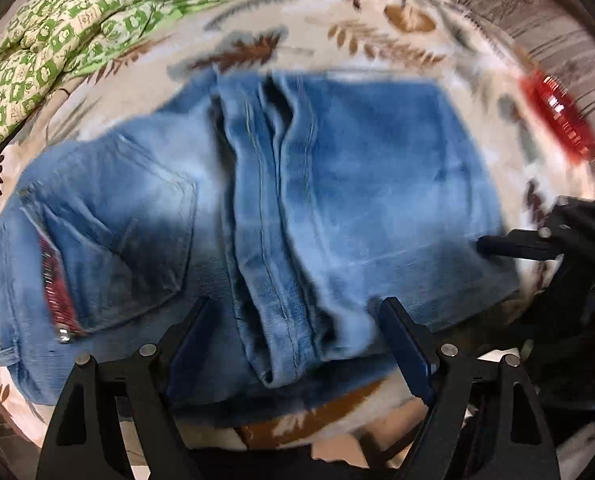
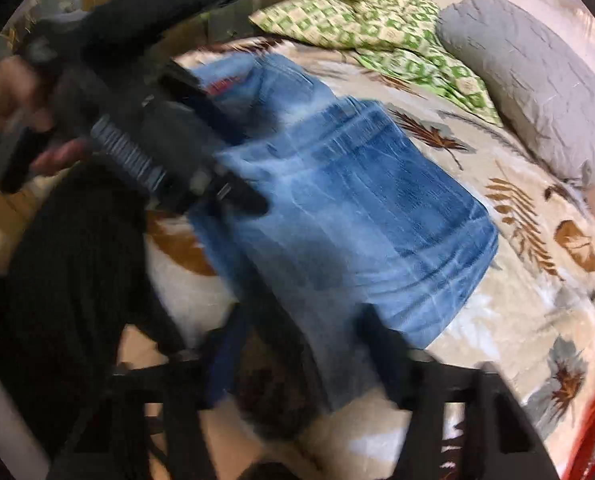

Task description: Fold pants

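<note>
The left wrist view shows the blue jeans [image 1: 257,208] filling the middle of the frame on a leaf-print blanket [image 1: 377,32]. At the left of that frame a back pocket [image 1: 137,232] and a red label strip [image 1: 55,288] at the waistband appear; any writing on it is too blurred to read. A folded ridge of leg fabric runs down the centre to the lower edge. The left gripper [image 1: 293,344] stands wide open at the bottom, its fingers either side of that ridge and gripping nothing. At the right edge the right gripper [image 1: 513,246] reaches in, one dark finger over the denim's right edge. A red object [image 1: 557,116] lies at the upper right.

The right wrist view adds a hand [image 2: 13,108] holding the left gripper's body at the upper left, a green checked quilt [image 2: 377,28] at top centre, and a grey pillow [image 2: 537,92] at the upper right. The right gripper [image 2: 297,356] at the bottom is open, its blurred fingers straddling the jeans' near corner.
</note>
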`<state>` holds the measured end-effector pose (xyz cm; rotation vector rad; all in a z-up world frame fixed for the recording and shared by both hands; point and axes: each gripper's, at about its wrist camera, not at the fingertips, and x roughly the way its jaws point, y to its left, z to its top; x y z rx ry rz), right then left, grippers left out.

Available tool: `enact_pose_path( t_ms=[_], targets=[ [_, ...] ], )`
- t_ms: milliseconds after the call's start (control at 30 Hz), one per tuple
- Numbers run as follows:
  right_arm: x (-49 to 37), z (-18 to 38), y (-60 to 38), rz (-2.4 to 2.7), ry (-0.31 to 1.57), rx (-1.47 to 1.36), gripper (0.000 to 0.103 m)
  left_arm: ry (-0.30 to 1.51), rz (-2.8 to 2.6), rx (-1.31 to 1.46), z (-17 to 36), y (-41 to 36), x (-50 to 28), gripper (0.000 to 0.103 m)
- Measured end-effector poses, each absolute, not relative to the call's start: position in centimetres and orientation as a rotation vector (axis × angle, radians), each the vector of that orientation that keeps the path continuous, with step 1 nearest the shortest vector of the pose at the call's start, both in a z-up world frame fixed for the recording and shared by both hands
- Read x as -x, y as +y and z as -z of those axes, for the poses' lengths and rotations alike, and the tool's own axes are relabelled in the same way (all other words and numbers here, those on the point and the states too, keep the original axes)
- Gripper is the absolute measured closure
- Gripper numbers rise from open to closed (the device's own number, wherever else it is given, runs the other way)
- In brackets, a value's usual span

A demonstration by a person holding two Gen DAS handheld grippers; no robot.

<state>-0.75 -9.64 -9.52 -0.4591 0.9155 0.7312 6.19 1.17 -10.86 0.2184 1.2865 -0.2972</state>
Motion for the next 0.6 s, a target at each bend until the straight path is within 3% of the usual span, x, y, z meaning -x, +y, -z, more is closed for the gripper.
enact_pose_path(
  t_ms=[100,233,367,467,500,533,567,600],
  targets=[
    [0.5,10.1,-9.4,-0.710,0.927,0.466,0.078,1.250,0.309,-0.200,10.4,1.4,-6.2,0.071],
    [1.0,10.0,-9.8,-0.728,0.936,0.481,0.085,1.268,0.378,-0.119,9.3,3.0,-5.9,0.074],
    [1.0,10.6,-9.5,-0.731,0.942,0.483,0.085,1.271,0.357,-0.158,10.7,2.6,-5.5,0.068],
    [1.4,9.8,-9.7,-0.722,0.945,0.507,0.084,1.248,0.313,-0.148,9.1,2.8,-5.3,0.045],
    [1.6,9.1,-10.0,-0.731,0.959,0.500,0.083,1.212,0.294,-0.155,7.9,3.1,-5.2,0.031],
    [2.1,8.5,-10.5,-0.748,0.960,0.484,0.079,1.169,0.289,-0.156,6.6,3.3,-5.2,0.024],
    [2.3,7.3,-11.4,-0.791,0.954,0.441,0.074,1.136,0.283,-0.153,5.7,3.4,-5.3,0.023],
    [2.2,6.1,-12.2,-0.820,0.943,0.397,0.050,1.105,0.269,-0.148,4.6,3.5,-5.8,0.023]
  ],
)
